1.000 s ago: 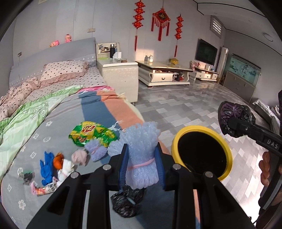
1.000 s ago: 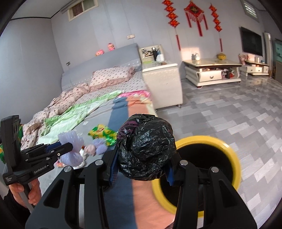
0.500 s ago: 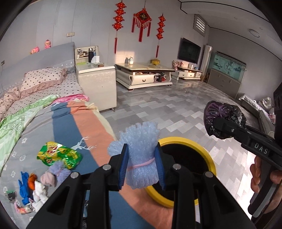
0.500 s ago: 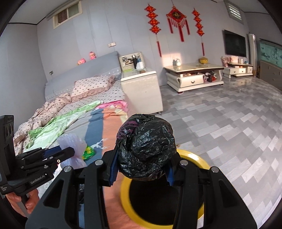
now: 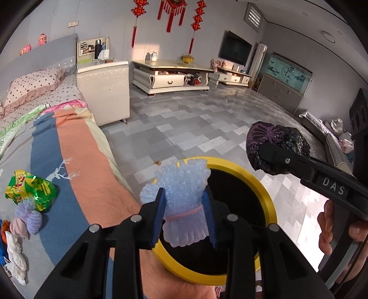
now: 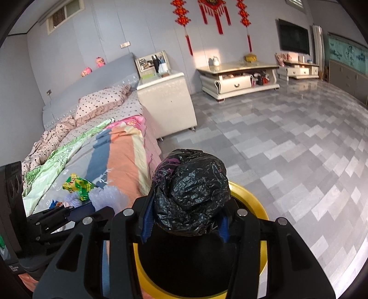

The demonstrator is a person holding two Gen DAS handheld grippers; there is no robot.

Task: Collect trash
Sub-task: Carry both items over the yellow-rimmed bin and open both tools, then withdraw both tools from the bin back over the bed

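Grey walls (image 6: 103, 30) throughout; red knot hangings (image 5: 170, 11) on the far wall, small vent window (image 6: 59, 16) high up near the ceiling. Floor (image 5: 195, 124) of glossy grey tiles in mixed shades, sunlit in patches. Bed (image 5: 46, 147) along the left, grey headboard (image 6: 92, 85), dotted pillow (image 6: 101, 101), striped cover in blue, orange and green. White nightstand (image 5: 103, 89) at the bed's head corner. Cream low table (image 5: 170, 76) against the far wall; matching TV stand (image 5: 232, 77) beside it, wall-mounted TV (image 5: 238, 50) above. Grey cabinet (image 5: 280, 94) along the right wall, fish tank (image 5: 289, 71) on top. Warm light patch on the far wall.
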